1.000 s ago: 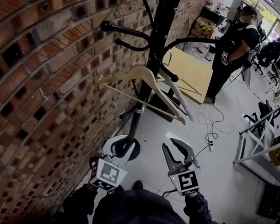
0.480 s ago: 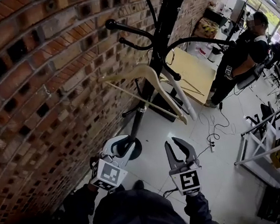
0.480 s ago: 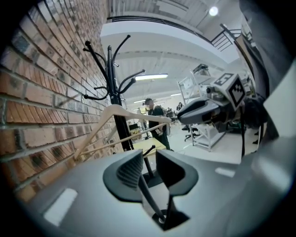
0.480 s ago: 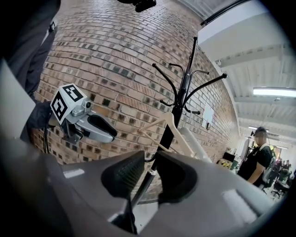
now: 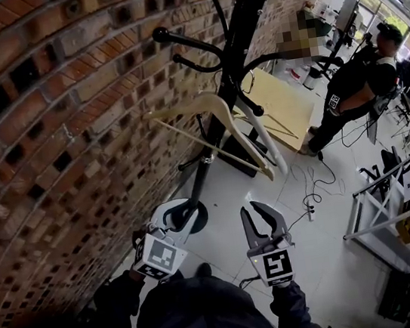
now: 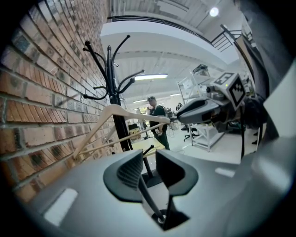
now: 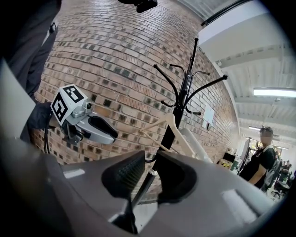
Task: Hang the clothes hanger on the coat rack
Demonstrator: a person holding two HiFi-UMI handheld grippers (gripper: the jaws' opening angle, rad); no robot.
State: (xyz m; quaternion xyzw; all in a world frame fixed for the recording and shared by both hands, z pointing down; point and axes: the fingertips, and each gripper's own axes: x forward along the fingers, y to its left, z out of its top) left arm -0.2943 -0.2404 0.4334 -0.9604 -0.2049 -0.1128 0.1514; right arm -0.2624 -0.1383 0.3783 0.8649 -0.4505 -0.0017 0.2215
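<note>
the left gripper [image 6: 149, 162] holds its jaws a little apart, nothing between them. beyond them a pale wooden hanger [image 6: 114, 109] hangs tilted on the black coat rack [image 6: 111, 78], just beside the brick wall [image 6: 41, 92].

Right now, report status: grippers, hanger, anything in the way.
Left gripper open, empty. Right gripper open, empty, jaws just been closing. Hanger hangs on rack, untouched. Person beyond rack, clear of path.

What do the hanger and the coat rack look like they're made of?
The hanger looks like pale, unpainted wood with a matte finish; light plastic can't be ruled out. The coat rack is probably metal: black, slim curved arms ending in round knobs.
</note>
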